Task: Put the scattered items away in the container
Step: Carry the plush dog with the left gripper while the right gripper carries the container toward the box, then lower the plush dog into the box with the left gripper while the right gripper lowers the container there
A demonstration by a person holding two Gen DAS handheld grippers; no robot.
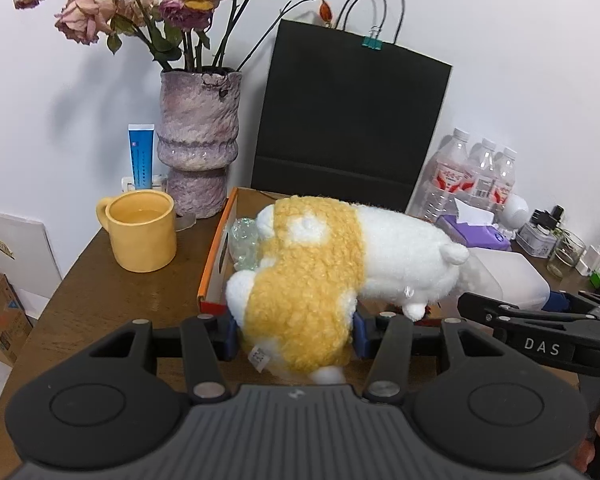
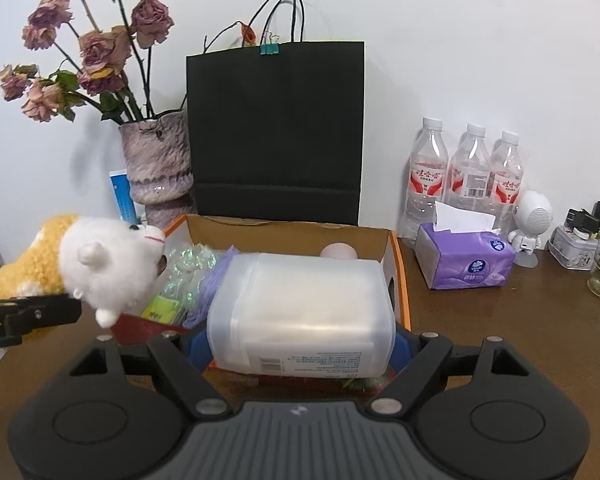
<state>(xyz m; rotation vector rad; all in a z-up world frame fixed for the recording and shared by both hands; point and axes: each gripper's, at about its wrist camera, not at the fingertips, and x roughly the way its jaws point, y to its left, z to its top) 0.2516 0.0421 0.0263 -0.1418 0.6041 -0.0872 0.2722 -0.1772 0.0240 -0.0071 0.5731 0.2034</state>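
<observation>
Orange-walled box (image 2: 400,276) sits mid-frame while your left gripper (image 1: 294,330) clamps the plush (image 1: 312,276) (yellow and white) and your right gripper (image 2: 300,344) grips the jug (image 2: 304,312) over it.

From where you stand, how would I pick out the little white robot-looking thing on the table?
Find the tall black bag against the wall, then the three water bottles to its right. Just right of them, behind the purple tissue box, stands the white figure: the only thing there with a round grilled head.
</observation>
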